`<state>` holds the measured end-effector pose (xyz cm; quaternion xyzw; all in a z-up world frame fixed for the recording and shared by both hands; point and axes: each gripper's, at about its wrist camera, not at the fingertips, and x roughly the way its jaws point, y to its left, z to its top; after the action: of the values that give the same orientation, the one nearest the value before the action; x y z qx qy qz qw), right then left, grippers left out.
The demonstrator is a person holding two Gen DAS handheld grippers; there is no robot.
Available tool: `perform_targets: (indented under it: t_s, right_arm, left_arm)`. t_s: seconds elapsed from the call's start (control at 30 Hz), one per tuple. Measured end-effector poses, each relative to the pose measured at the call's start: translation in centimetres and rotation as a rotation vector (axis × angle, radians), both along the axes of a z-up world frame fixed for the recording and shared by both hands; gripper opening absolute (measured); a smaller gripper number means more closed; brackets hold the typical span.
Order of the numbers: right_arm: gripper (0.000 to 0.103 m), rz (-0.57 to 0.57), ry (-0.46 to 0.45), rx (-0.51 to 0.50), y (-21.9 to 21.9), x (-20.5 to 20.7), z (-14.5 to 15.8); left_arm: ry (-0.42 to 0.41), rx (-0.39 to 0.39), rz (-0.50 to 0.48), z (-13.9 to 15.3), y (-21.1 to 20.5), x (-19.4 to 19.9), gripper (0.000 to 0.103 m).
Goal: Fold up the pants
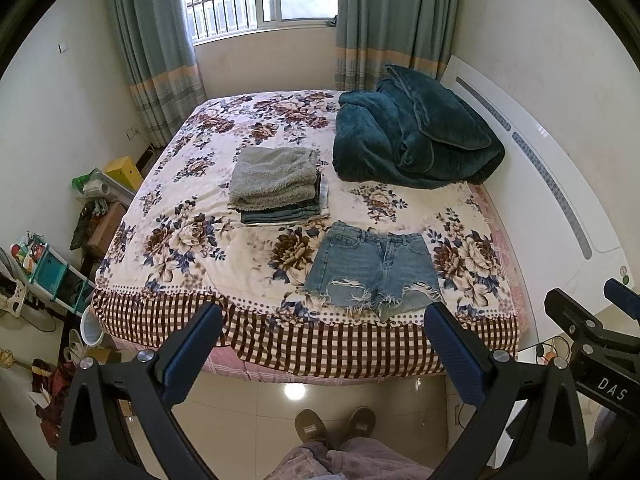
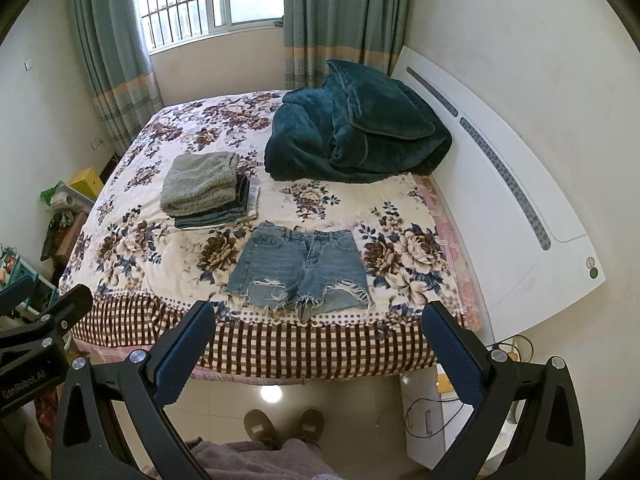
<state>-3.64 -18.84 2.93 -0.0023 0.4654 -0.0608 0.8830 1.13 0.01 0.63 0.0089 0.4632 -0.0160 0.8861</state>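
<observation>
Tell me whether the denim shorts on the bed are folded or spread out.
Spread flat. The frayed blue denim shorts show full waistband and both leg openings side by side on the floral bedspread.

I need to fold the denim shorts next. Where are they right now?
In both views the denim shorts lie flat near the bed's front edge, right of centre, just in front and right of the stack of folded clothes, frayed hems toward the person.

Light-blue denim shorts [image 1: 374,270] with ripped, frayed hems are lying flat and unfolded near the bed's front edge, waistband facing away.
</observation>
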Motion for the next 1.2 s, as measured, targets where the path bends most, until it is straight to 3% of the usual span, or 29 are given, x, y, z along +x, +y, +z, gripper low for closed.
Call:
perform_targets:
  t_s: [1.2]
  right_arm:
    - [0.103, 0.003, -0.002, 0.004, 0.9, 0.5, 0.6]
  left_arm:
    - [-0.017, -0.012, 0.003, 1.1, -0.2, 1.3, 0.103]
